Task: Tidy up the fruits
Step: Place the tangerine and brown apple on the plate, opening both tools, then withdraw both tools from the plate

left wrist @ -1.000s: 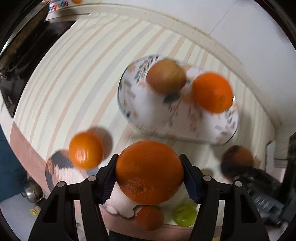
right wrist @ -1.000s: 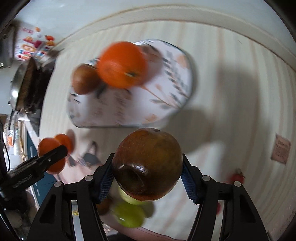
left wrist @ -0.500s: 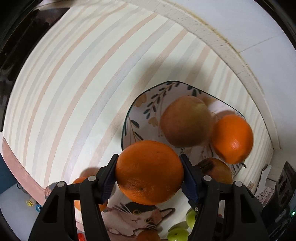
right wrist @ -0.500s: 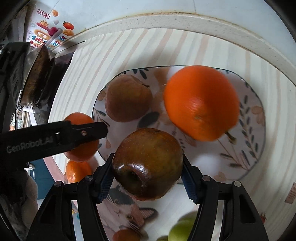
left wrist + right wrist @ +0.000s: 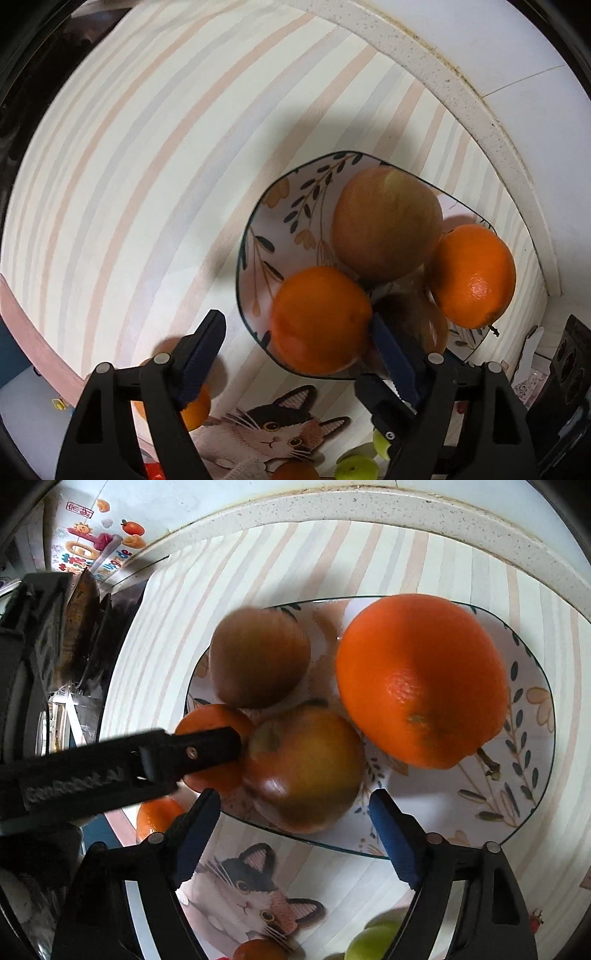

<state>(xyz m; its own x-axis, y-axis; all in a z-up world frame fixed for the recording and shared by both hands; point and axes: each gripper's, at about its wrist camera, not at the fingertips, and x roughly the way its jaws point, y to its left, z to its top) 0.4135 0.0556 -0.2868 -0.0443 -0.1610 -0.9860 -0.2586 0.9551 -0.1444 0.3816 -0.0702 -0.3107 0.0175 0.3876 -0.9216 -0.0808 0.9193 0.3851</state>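
Observation:
A leaf-patterned plate [image 5: 266,229] [image 5: 524,812] holds two oranges and two apples. My left gripper [image 5: 295,343] is open; the orange [image 5: 321,317] it held lies on the plate's near edge, close against the right finger. My right gripper [image 5: 295,812] is open; the red-green apple [image 5: 306,771] lies free on the plate just ahead of it. A big orange [image 5: 421,679] [image 5: 472,273] and a brown apple [image 5: 258,657] [image 5: 388,221] also lie on the plate. The left gripper's finger [image 5: 199,753] shows in the right wrist view, in front of its orange [image 5: 214,746].
A cat-print mat [image 5: 251,886] [image 5: 273,435] lies near the plate on the striped cloth. A small orange [image 5: 195,410] [image 5: 159,816], green fruits [image 5: 354,465] [image 5: 373,941] and another small orange [image 5: 258,949] lie at the near edge. A dark stove [image 5: 55,635] stands left; a wall ledge [image 5: 461,92] runs behind.
Both grippers came down over the plate and opened. The left let go of its orange and the right let go of its apple; both fruits now lie on the plate.

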